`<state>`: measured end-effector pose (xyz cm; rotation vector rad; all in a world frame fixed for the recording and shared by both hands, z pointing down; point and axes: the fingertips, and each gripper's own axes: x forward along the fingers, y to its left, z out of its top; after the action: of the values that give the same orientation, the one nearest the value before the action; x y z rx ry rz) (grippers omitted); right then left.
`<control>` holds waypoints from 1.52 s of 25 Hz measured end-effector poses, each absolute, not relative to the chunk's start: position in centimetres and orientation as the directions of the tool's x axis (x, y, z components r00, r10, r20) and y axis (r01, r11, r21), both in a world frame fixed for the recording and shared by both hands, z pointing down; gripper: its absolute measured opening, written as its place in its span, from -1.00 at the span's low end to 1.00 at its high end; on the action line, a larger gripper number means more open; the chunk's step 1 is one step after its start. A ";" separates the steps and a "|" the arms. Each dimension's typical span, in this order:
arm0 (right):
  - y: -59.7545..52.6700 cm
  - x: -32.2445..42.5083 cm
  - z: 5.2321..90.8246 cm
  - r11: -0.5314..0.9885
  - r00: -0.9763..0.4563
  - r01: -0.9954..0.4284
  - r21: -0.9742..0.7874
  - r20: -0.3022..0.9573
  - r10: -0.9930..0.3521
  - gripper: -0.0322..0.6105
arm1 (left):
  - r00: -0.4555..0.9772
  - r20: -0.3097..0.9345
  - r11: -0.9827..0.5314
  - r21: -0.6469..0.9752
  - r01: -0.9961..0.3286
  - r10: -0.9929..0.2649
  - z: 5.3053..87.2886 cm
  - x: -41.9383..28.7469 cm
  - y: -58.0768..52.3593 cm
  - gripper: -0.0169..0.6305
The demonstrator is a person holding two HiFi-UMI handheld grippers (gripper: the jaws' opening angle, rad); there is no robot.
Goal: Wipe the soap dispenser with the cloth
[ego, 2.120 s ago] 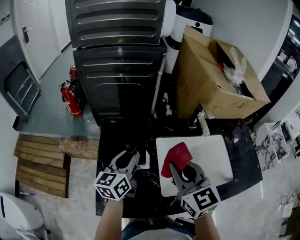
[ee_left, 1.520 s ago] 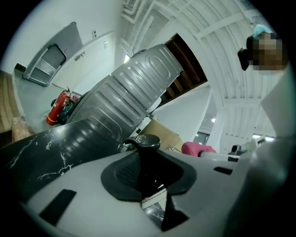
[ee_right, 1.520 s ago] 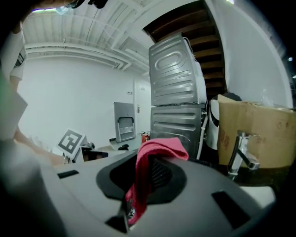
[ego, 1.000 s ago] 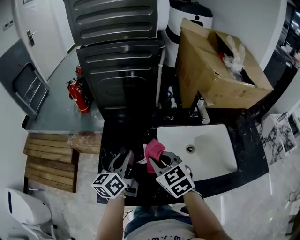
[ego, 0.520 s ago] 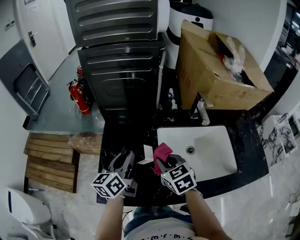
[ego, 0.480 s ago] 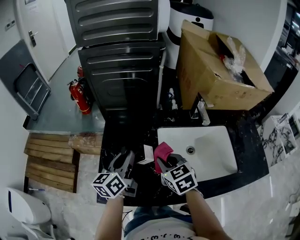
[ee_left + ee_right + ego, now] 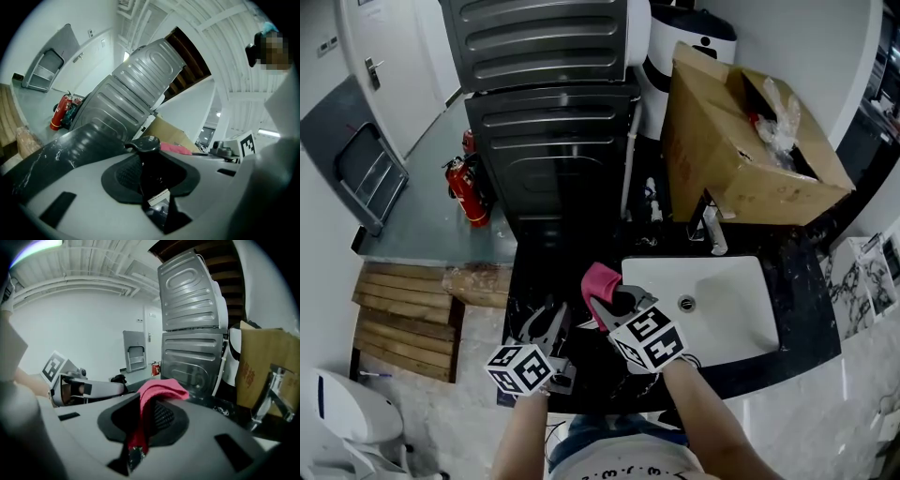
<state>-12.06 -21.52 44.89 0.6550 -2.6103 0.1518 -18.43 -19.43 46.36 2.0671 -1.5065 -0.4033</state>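
Observation:
My left gripper (image 7: pixel 546 328) stays low over the black counter's front edge, shut on a black pump soap dispenser (image 7: pixel 149 161) with a small white label; the pump head sticks up between the jaws in the left gripper view. My right gripper (image 7: pixel 614 302) hovers just to its right, shut on a pink cloth (image 7: pixel 600 279) that bunches out past the fingertips. The right gripper view has the cloth (image 7: pixel 159 390) draped between the jaws, and the left gripper (image 7: pixel 89 387) close by on the left. From the left gripper, the cloth (image 7: pixel 174 148) shows just behind the pump head.
A white sink basin (image 7: pixel 741 314) with a faucet (image 7: pixel 712 232) lies right of the grippers in the black marble counter (image 7: pixel 539 272). A large cardboard box (image 7: pixel 741 141) stands behind the sink. A dark appliance (image 7: pixel 553 131), a fire extinguisher (image 7: pixel 466 187) and wooden boards (image 7: pixel 398 323) are on the left.
The right gripper has carried the pink cloth from over the sink leftward to beside the left gripper, and in the last half second slightly up and further left. The left gripper stayed put.

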 end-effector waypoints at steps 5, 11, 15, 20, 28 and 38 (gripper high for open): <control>-23.6 -12.2 45.7 0.870 -0.769 -0.493 0.009 0.464 -0.440 -0.75 | 0.316 0.076 -0.212 0.593 -0.776 -0.946 46.5 -18.9 -19.4 -0.61; -25.9 -9.3 48.8 0.837 -0.684 -0.548 0.019 0.566 -0.460 -0.75 | 0.333 0.080 -0.230 0.574 -0.786 -0.939 46.4 -18.6 -19.5 -0.62; -25.8 -8.5 49.5 0.829 -0.666 -0.559 0.013 0.588 -0.459 -0.75 | 0.359 0.092 -0.263 0.519 -0.814 -0.929 45.9 -17.8 -19.8 -0.63; -25.3 -6.4 49.3 0.796 -0.649 -0.605 -0.020 0.592 -0.478 -0.75 | 0.453 0.129 -0.367 0.414 -0.833 -0.882 45.3 -16.0 -20.3 -0.65; -23.0 -2.0 47.0 0.722 -0.660 -0.684 -0.103 0.510 -0.552 -0.75 | 0.636 0.183 -0.585 0.266 -0.766 -0.750 44.6 -14.0 -20.6 -0.65; -21.6 0.1 47.0 0.682 -0.645 -0.719 -0.137 0.498 -0.580 -0.75 | 0.713 0.349 -0.765 -0.019 -0.644 -0.608 44.9 -12.2 -19.7 -0.61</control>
<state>0.06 -21.63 46.98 1.0106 -2.4768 0.4535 -12.22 -19.73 44.87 2.8103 -1.0304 0.5171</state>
